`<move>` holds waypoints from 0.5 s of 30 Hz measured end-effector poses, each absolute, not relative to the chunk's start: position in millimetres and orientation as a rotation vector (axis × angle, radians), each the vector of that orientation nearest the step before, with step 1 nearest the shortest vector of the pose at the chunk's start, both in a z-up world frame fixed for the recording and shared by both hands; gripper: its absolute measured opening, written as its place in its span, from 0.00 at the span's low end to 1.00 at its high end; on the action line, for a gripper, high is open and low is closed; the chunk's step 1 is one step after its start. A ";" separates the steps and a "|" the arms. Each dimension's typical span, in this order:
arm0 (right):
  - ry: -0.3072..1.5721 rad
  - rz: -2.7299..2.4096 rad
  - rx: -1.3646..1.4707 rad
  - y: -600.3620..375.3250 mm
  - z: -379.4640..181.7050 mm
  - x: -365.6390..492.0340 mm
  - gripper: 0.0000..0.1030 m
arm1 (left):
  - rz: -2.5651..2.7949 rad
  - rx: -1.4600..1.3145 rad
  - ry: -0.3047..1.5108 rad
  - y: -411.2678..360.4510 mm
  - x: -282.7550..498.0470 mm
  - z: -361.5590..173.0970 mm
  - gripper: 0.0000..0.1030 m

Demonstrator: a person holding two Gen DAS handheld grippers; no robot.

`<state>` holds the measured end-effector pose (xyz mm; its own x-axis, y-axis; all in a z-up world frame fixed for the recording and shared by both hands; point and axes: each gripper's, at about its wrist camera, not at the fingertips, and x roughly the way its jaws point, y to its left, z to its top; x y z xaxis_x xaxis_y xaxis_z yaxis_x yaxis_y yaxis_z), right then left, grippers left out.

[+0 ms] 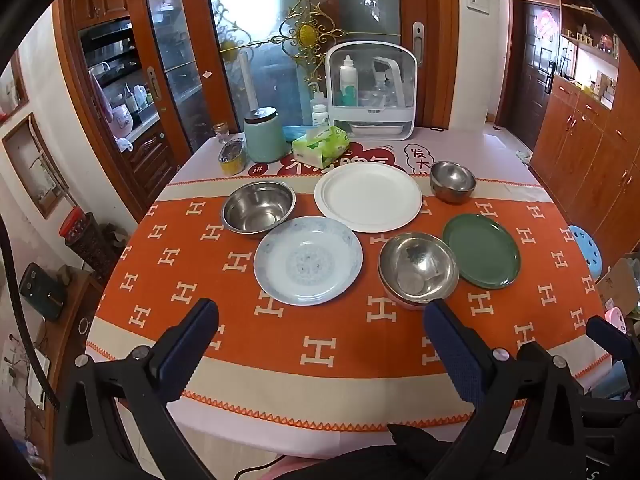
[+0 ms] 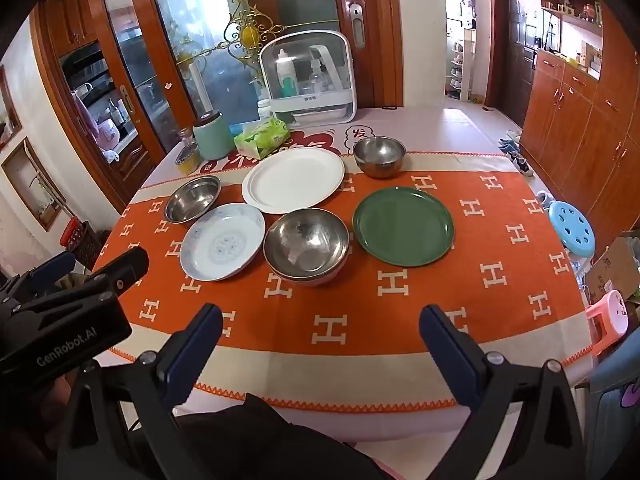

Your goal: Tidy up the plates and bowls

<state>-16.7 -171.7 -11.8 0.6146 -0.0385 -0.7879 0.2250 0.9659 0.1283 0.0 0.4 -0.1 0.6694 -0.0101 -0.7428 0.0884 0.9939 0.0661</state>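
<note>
- Step in hand: by my reading nothing is sorted yet. Both tools hang over the near edge of the bench (image 1: 320, 364), short of the dishes; the left gripper (image 1: 320, 316) and the right gripper (image 2: 320, 320) each have jaws spread wide and grasp nothing.
- Where the dishes lie, all on the orange cloth: the white plate (image 1: 368, 196) at the back middle, the blue patterned plate (image 1: 308, 260) in front of it, the green plate (image 1: 482, 250) to the right.
- Bowls: a wide steel bowl (image 1: 258, 206) at the left, touching or just beside the blue patterned plate; a small steel bowl (image 1: 452, 180) at the back right; a nearer steel bowl (image 1: 418, 266) just beside the green plate, seemingly nested in a pinkish bowl (image 2: 316, 279) of which only the rim shows.
- Next move, as I judge it: pinch a plate by its rim and stack it on another, and nest the loose bowls. The flat rims sit low on the cloth, so the jaws need a shallow approach.
- In the way: the dishes crowd each other, so lifting one may nudge its neighbour.
- Behind them stand a tissue pack (image 1: 320, 146), a green canister (image 1: 264, 136) and a white storage case (image 1: 372, 88), clear of the work.
</note>
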 end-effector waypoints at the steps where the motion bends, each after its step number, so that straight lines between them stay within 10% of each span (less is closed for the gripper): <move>1: 0.898 -0.153 0.223 -171.9 -11.9 -16.5 0.97 | -0.056 0.100 0.837 0.8 0.1 -0.2 0.99; 15: 0.904 -0.152 0.217 -172.6 -15.2 -14.9 0.97 | -0.055 0.110 0.839 3.3 -2.5 -2.9 0.99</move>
<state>-14.9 -172.6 -15.2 0.6097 -0.0395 -0.7917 0.2219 0.9673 0.1226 -2.5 3.3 -2.9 0.6671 -0.0048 -0.7449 0.0917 0.9929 0.0758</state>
